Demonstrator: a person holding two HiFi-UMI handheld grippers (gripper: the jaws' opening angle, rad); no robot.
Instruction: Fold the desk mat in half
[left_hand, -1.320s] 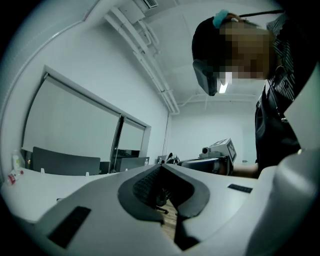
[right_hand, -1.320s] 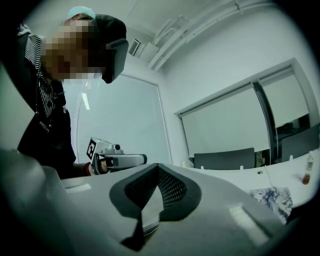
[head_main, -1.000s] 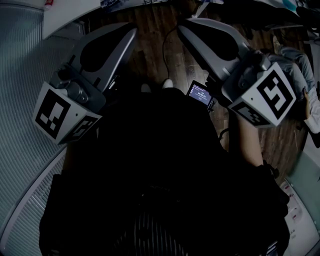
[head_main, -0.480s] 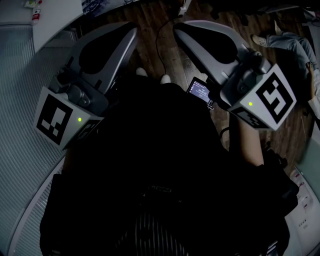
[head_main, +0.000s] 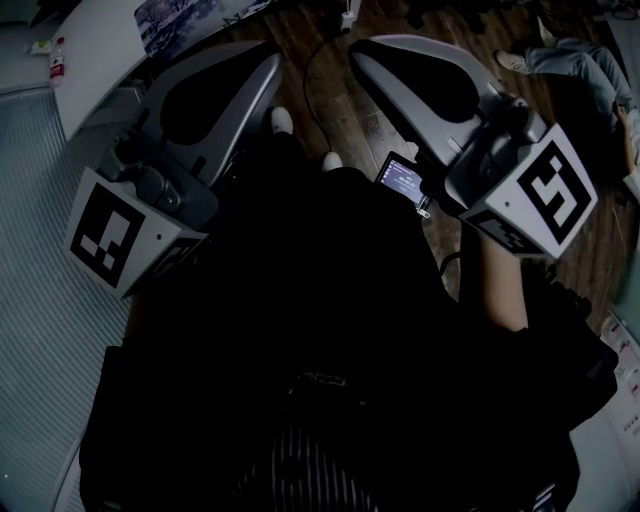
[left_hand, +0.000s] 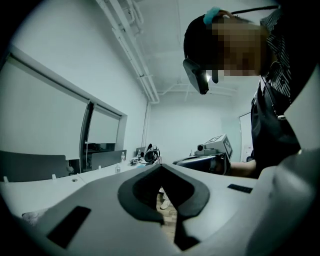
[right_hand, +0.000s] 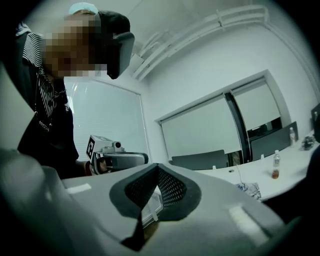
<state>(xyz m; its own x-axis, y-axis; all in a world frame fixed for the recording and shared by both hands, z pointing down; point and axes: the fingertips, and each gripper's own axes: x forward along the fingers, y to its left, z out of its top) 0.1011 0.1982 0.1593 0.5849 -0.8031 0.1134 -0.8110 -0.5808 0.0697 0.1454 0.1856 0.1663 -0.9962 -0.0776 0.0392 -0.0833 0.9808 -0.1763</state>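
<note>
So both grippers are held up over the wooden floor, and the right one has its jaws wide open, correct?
Not quite. The right gripper has its jaws shut, tips together with nothing between them, as the right gripper view shows. The rest stands: in the head view it and the left gripper are held up over the wooden floor.

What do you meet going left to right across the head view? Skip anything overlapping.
Ribbed grey surface → left hand-held gripper → white shoe → right hand-held gripper. The small lit screen and the jeans leg overlap the right hand-held gripper's span, so they are left out.
</note>
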